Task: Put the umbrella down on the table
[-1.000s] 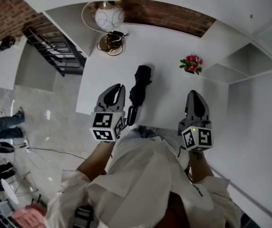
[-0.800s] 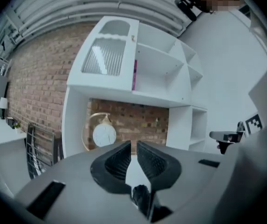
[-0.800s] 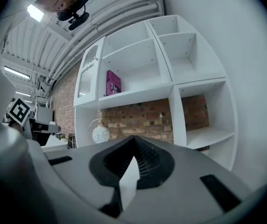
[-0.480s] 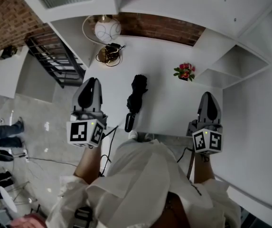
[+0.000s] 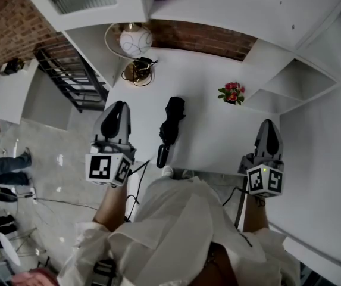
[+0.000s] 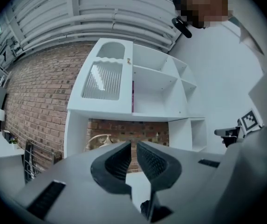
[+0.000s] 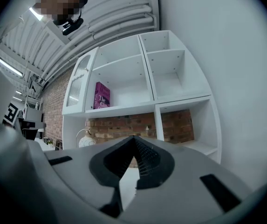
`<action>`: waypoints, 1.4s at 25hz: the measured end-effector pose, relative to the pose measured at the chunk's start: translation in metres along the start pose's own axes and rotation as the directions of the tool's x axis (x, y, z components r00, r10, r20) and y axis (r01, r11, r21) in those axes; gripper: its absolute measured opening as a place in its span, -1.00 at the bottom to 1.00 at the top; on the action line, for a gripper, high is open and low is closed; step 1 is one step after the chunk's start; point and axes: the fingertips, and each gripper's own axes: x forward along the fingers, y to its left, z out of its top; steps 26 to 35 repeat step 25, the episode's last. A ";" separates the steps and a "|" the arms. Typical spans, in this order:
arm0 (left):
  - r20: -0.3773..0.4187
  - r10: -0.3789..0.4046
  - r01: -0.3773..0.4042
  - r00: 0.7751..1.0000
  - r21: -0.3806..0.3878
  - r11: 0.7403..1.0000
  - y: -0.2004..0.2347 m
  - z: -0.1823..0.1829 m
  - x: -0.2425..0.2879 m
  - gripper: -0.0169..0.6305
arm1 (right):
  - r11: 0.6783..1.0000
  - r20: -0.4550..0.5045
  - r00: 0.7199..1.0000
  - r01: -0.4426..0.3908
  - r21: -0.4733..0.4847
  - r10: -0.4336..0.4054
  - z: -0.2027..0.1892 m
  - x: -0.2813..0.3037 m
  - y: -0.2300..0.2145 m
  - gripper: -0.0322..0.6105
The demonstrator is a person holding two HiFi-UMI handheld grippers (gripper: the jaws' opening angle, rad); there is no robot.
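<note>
Both grippers have drawn outward from the folded black umbrella, which lies on the smooth white table with its handle at the near edge and bare tabletop on either side. The left gripper, beyond the table's left edge, holds its ribbed pads slightly apart around nothing, and the right gripper is pinched closed and empty. A magenta book on the shelf reads "The".
</note>
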 end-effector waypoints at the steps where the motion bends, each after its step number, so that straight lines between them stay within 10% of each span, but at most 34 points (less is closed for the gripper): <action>1: -0.002 0.002 -0.002 1.000 0.004 1.000 0.000 0.000 0.000 -0.78 | 1.000 0.001 1.000 0.001 0.000 -0.001 0.001 0.001 0.000 -0.85; 35: -0.024 0.024 -0.024 0.999 0.015 1.000 0.005 -0.001 0.006 -0.80 | 1.000 -0.017 1.000 -0.022 0.006 0.022 -0.006 0.013 0.005 -0.85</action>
